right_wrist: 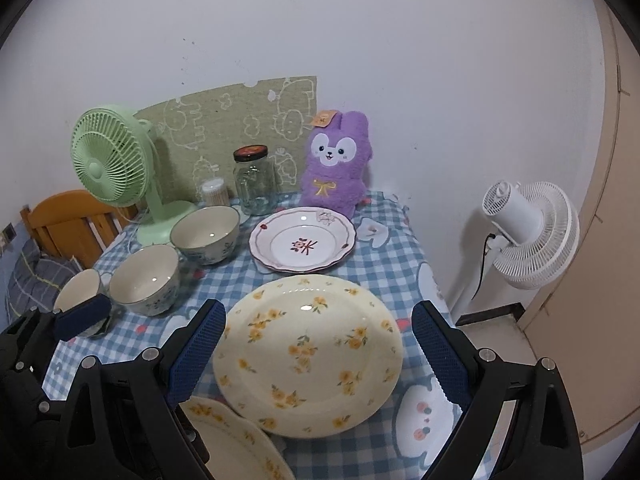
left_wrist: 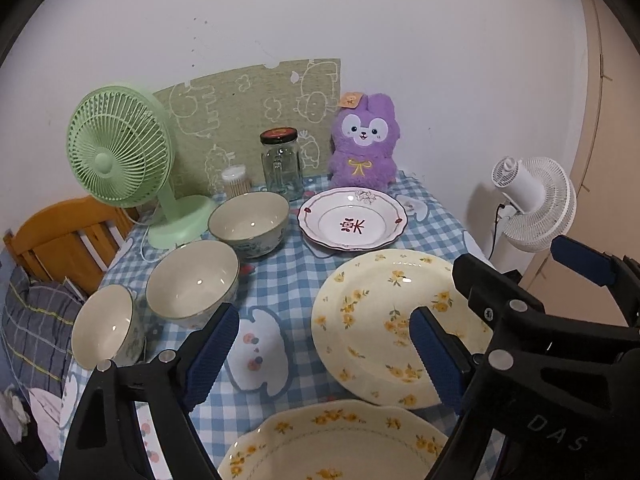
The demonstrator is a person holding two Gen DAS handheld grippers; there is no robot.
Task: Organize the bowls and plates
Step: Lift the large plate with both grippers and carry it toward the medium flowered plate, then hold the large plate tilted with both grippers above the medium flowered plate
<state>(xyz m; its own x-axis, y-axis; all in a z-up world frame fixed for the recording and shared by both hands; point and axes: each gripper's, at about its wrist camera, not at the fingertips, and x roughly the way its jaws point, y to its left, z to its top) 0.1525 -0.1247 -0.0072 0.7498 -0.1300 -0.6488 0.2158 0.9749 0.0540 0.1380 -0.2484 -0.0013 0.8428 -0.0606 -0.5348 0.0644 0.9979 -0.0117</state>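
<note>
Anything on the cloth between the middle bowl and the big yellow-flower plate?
No dishes: only bare checked tablecloth lies between the middle bowl and the big flowered plate, plain in the left wrist view.

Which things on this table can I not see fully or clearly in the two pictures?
- Nearest yellow-flowered plate: cut off by the bottom edge in both wrist views, partly behind the gripper frames.
- Smallest bowl: in the right wrist view the left gripper covers its front.
- Jar lid print: too small to read.
- Toothpick holder: contents too small to be sure.
</note>
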